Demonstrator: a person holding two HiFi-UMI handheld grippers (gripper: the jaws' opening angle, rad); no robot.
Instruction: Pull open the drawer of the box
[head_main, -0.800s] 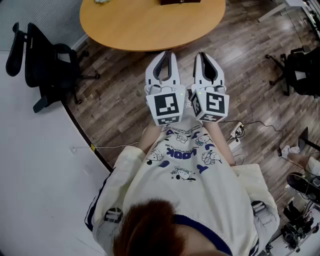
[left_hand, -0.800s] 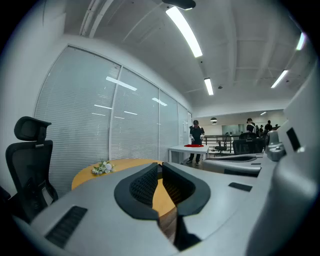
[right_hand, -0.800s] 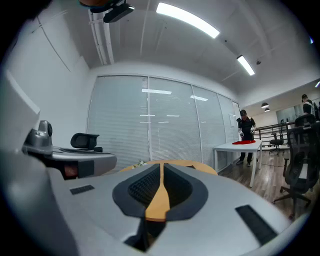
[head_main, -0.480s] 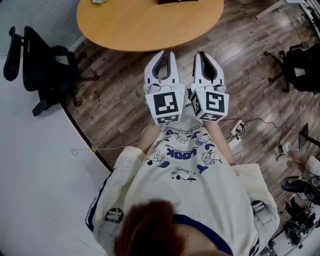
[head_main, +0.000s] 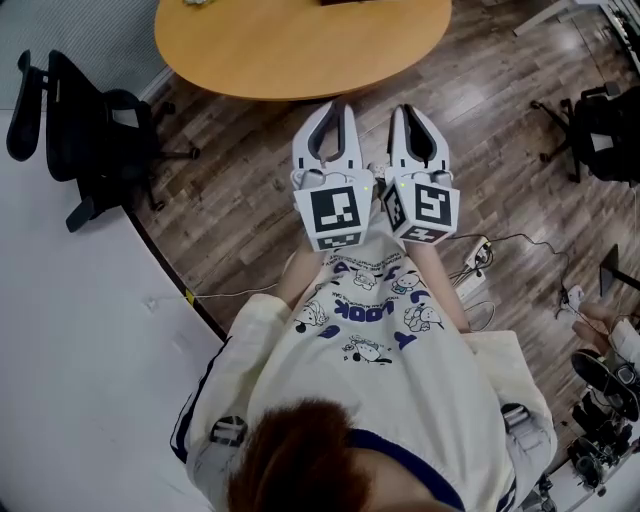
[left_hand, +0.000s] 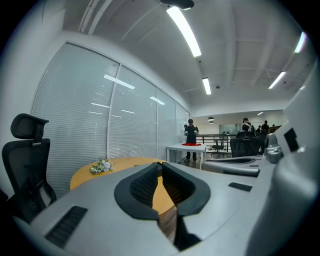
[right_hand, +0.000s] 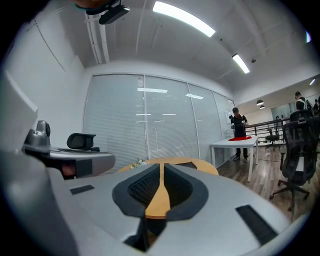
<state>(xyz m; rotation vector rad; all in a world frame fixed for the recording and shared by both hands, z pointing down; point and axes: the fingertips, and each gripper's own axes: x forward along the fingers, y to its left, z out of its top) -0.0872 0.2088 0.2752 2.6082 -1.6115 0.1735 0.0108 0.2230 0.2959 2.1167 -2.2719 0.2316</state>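
Note:
I stand in front of a round wooden table (head_main: 300, 45). A dark box (right_hand: 189, 164) lies on its far part; in the head view only a sliver of the dark box (head_main: 355, 3) shows at the top edge, and no drawer can be made out. My left gripper (head_main: 335, 106) and right gripper (head_main: 408, 108) are held side by side at chest height, short of the table's near edge and pointing at it. Both are shut with nothing between the jaws. In the left gripper view the left gripper (left_hand: 160, 164) hides the box.
A small bunch of white flowers (left_hand: 101, 166) lies on the table's left part. A black office chair (head_main: 85, 140) stands at the left and another chair (head_main: 605, 135) at the right. Cables and a power strip (head_main: 470, 270) lie on the wooden floor. People stand by a distant white table (left_hand: 187, 146).
Both grippers keep the same pose and stay shut. Only the head view has shifted slightly.

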